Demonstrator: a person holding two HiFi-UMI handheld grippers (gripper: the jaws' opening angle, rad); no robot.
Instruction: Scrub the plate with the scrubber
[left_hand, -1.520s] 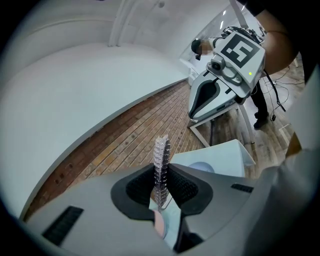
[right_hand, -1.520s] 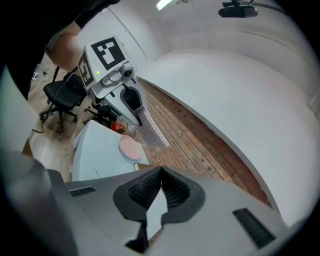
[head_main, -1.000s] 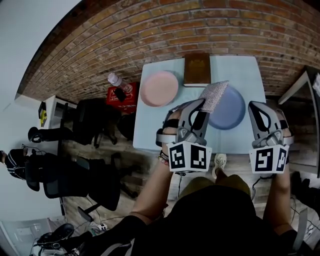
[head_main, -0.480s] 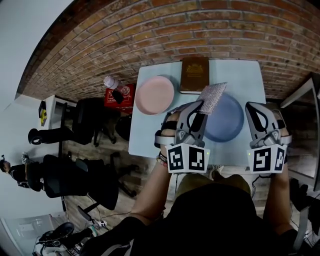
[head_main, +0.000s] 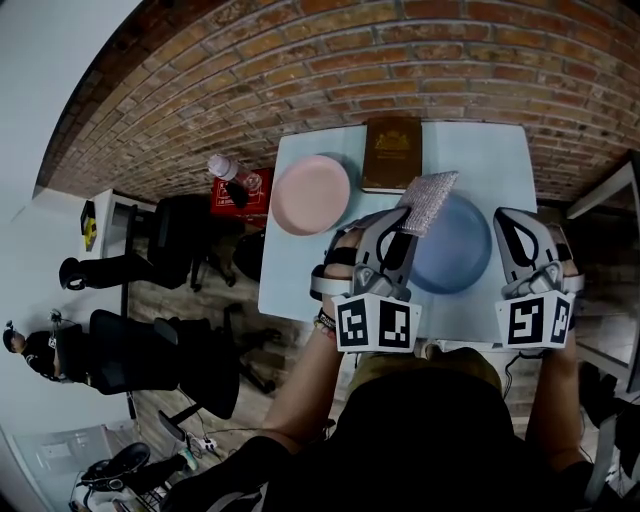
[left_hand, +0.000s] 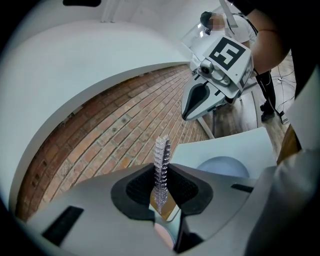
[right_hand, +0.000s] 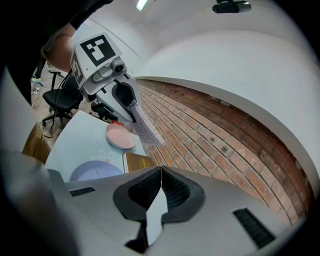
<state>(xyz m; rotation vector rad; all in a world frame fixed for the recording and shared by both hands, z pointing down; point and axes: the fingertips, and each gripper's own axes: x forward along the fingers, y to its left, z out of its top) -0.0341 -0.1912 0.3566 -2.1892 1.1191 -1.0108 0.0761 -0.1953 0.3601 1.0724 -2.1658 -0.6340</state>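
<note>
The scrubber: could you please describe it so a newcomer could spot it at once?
Find the pale blue table by the brick wall. Over the blue plate on its right half, the left gripper holds the scrubber in its jaws: a silvery mesh pad. The pink plate and brown book nearby are smooth.

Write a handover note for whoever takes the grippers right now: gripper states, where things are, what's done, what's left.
Left gripper: shut on the scrubber, held up off the table, over the blue plate's far rim.
Right gripper: shut, empty, to the right of the blue plate.
Pink plate lies to the left of the blue one; book at the far edge.
Done: scrubber picked up.
Left: lower it onto the plate and scrub.
</note>
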